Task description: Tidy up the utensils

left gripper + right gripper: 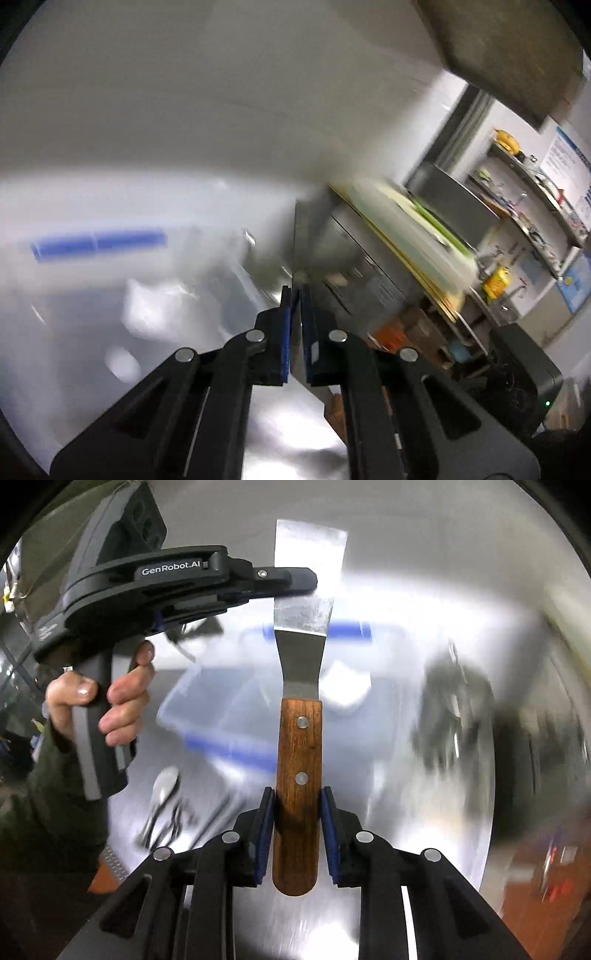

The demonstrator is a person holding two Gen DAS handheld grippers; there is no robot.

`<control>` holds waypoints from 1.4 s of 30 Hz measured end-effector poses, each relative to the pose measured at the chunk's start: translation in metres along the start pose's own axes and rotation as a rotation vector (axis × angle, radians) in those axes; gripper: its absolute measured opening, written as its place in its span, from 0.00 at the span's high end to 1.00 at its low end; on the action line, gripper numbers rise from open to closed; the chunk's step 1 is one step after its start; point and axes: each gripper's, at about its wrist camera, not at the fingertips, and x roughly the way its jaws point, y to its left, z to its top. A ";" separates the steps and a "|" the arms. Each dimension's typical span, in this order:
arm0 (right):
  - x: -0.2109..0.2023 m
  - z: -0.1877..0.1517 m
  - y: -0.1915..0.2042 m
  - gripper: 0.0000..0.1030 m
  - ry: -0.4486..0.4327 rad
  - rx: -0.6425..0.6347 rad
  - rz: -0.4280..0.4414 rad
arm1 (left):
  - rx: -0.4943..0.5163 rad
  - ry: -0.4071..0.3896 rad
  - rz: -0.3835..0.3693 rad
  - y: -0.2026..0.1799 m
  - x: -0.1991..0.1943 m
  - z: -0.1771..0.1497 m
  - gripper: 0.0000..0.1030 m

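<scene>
My right gripper (297, 794) is shut on the wooden handle of a metal spatula (299, 746) and holds it above the steel table, blade pointing away. My left gripper (314, 579) is shut on the edge of the spatula's blade (310, 554). In the left wrist view the left gripper (294, 291) pinches the blade seen edge-on (294, 240) as a thin line. A clear plastic bin with blue handles (221, 701) stands on the table below the spatula and also shows blurred in the left wrist view (99, 242).
Several spoons and other utensils (166, 805) lie on the steel table (406, 812) at lower left. A stack of cutting boards (413, 240) and shelves with clutter (535, 192) are at the right of the left wrist view. Both views are motion-blurred.
</scene>
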 end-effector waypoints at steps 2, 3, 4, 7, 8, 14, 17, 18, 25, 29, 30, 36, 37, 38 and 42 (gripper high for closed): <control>0.029 0.045 -0.005 0.75 0.022 0.013 0.009 | -0.036 0.001 0.013 0.032 0.005 0.028 0.96; 0.047 0.063 -0.006 0.75 0.041 0.017 0.008 | -0.064 0.010 0.013 0.054 0.011 0.041 0.96; 0.061 0.075 -0.006 0.75 0.058 0.016 0.002 | -0.084 0.015 0.013 0.067 0.015 0.046 0.96; 0.100 0.095 -0.010 0.75 0.122 0.032 0.002 | -0.122 0.062 0.033 0.111 0.043 0.053 0.96; 0.114 0.098 -0.014 0.75 0.156 0.045 0.003 | -0.130 0.081 0.036 0.123 0.051 0.051 0.96; 0.169 0.090 -0.033 0.75 0.310 0.121 -0.007 | -0.212 0.246 0.055 0.179 0.121 0.017 0.96; 0.189 0.084 -0.043 0.75 0.366 0.148 -0.028 | -0.213 0.330 0.072 0.187 0.150 0.002 0.96; 0.198 0.085 -0.048 0.75 0.386 0.155 -0.034 | -0.210 0.358 0.078 0.189 0.160 -0.002 0.96; 0.239 0.084 -0.052 0.75 0.482 0.186 -0.068 | -0.202 0.491 0.159 0.199 0.201 -0.026 0.95; 0.244 0.085 -0.047 0.75 0.474 0.190 -0.066 | -0.144 0.492 0.217 0.181 0.207 -0.022 0.95; 0.245 0.081 -0.052 0.75 0.464 0.189 -0.073 | -0.106 0.486 0.242 0.175 0.204 -0.020 0.94; 0.188 0.085 -0.035 0.67 0.306 0.175 -0.122 | 0.014 0.376 0.229 0.136 0.158 -0.005 0.39; 0.170 0.083 -0.026 0.66 0.261 0.168 -0.113 | 0.032 0.339 0.227 0.124 0.136 -0.003 0.39; 0.146 0.080 -0.012 0.66 0.211 0.152 -0.084 | 0.043 0.309 0.220 0.115 0.121 -0.002 0.39; 0.086 0.036 0.054 0.57 0.138 0.047 0.070 | 0.113 0.133 0.196 0.066 0.024 -0.013 0.38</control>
